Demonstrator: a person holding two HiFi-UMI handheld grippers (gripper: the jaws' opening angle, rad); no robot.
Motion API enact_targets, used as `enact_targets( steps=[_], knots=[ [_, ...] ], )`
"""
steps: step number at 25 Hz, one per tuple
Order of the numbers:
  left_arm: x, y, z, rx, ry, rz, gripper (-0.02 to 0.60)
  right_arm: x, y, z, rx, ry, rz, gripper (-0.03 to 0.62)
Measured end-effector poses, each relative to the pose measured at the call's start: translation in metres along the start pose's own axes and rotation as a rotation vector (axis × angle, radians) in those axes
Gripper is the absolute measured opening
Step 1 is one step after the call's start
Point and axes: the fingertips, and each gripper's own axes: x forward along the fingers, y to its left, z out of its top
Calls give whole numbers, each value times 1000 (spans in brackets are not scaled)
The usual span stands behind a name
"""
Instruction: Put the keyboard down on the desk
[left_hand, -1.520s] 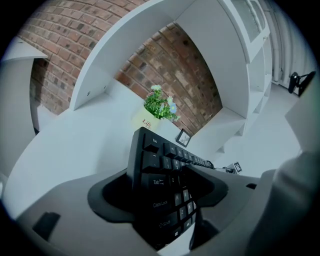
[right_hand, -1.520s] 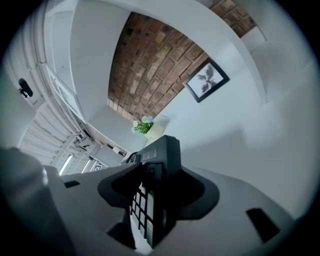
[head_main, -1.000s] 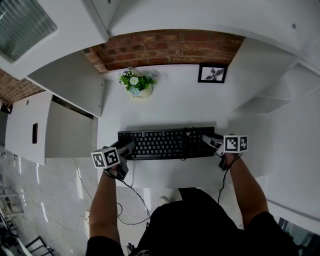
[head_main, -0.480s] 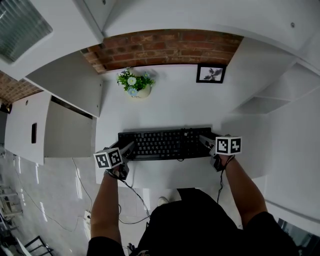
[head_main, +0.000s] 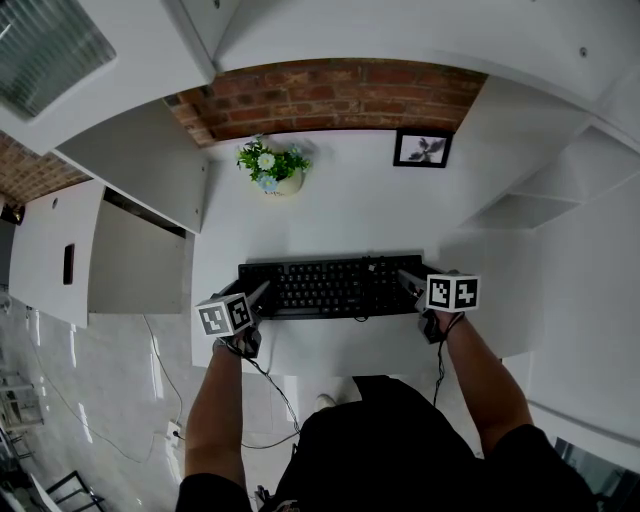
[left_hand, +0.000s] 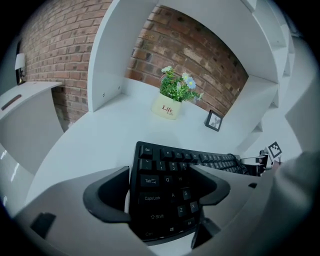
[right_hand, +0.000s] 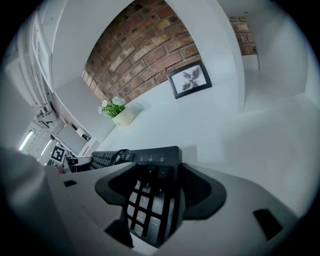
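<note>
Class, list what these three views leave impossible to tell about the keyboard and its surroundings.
- Head view: whether the keyboard touches the desk; looking down hides any gap.
- Gripper views: the keyboard's underside, hidden by the keyboard and the jaws.
- Head view: print on the plant pot, too small.

Keyboard (head_main: 330, 287) levels out: 1.5 s ago it stood steeply tilted in both gripper views, now it lies near flat, low over the desk (head_main: 350, 215); contact unclear. My left gripper (head_main: 256, 297) and right gripper (head_main: 410, 282) roll to level and edge slightly inward. Plant pot (left_hand: 167, 106) now reads upright. Each gripper view now catches the other gripper.
</note>
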Motion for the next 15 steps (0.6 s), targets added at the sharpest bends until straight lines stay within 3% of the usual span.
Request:
enact_targets(
  steps=[6, 15],
  knots=[
    [-9, -7, 16, 241, -21, 122, 362, -3, 1, 2, -28, -25, -46, 268],
    [-33, -15, 21, 245, -98, 96, 362, -22, 0, 7, -102, -110, -164, 267]
  ],
)
